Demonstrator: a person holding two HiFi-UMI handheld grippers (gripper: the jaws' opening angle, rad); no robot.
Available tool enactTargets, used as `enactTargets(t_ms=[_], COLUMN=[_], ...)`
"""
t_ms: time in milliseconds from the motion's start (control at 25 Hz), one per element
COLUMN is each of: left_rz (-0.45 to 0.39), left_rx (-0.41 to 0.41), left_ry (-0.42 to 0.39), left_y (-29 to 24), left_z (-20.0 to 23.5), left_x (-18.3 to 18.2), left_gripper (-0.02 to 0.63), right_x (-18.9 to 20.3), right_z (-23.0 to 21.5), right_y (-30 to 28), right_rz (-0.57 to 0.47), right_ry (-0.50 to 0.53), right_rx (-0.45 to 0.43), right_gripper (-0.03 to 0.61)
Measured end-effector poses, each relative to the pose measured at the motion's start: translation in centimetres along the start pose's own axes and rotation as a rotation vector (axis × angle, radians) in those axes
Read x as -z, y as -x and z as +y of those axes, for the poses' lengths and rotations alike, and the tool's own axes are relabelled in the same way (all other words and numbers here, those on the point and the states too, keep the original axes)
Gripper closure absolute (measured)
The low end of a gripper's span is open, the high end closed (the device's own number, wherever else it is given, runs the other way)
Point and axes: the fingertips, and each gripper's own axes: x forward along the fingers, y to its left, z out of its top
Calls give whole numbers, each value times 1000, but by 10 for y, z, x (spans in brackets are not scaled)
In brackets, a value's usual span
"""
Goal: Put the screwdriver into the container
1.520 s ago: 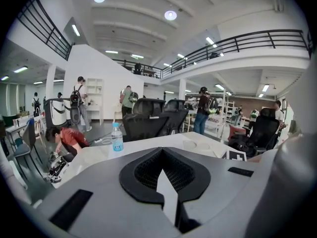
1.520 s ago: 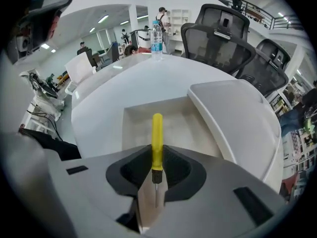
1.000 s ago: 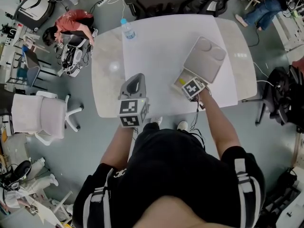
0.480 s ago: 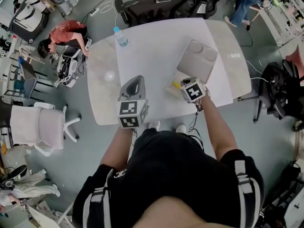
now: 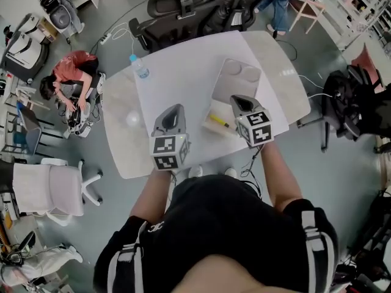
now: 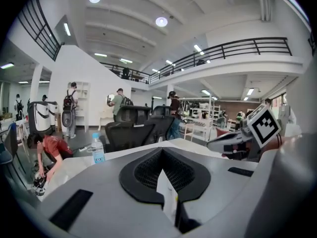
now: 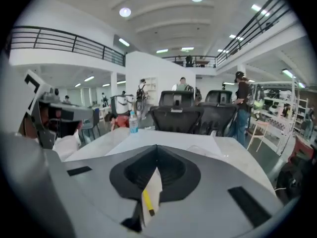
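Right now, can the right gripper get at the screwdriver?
Probably yes. The screwdriver lies uncovered in the open container, its lid swung back, and the right gripper hangs just beside it. Its jaws are together, so they must open first.

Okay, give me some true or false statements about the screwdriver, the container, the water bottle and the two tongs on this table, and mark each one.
1. The yellow screwdriver lies inside the container. True.
2. The right tongs are gripping the screwdriver. False: it lies free in the container, and the right tongs are shut on nothing.
3. A water bottle stands near the far left corner of the table. True.
4. The container's lid is closed. False: it is flipped open, on the far side of the container.
5. The left tongs are held above the container. False: they are to its left, over bare table.
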Motion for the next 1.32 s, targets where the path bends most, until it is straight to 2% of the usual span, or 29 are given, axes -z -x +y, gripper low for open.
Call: enactTargets(t_ms=[160,360,560,1080,1320], left_rz=[-7,-34,-60,-57,-59], left_rx=[36,75,105,121,116], left_ry=[-12,-32,-49,-60,-58], left_y=[-7,-18,-27,-34,-33], left_z=[-15,-33,-48,-55,-55], left_x=[-5,-13,-26,-30,-25], left_gripper=[611,611,611,611,611], right_x=[-44,-58,-60,-58,-62], right_z=[-18,-33,-37,-40,-33], right_y=[53,99,113,109,110], right_rz=[-270,-445,-475,-464,-484], right_ry=[-58,-51,-85,-105,-65], right_rx=[100,243,272,259,233], right_gripper=[566,566,566,566,566])
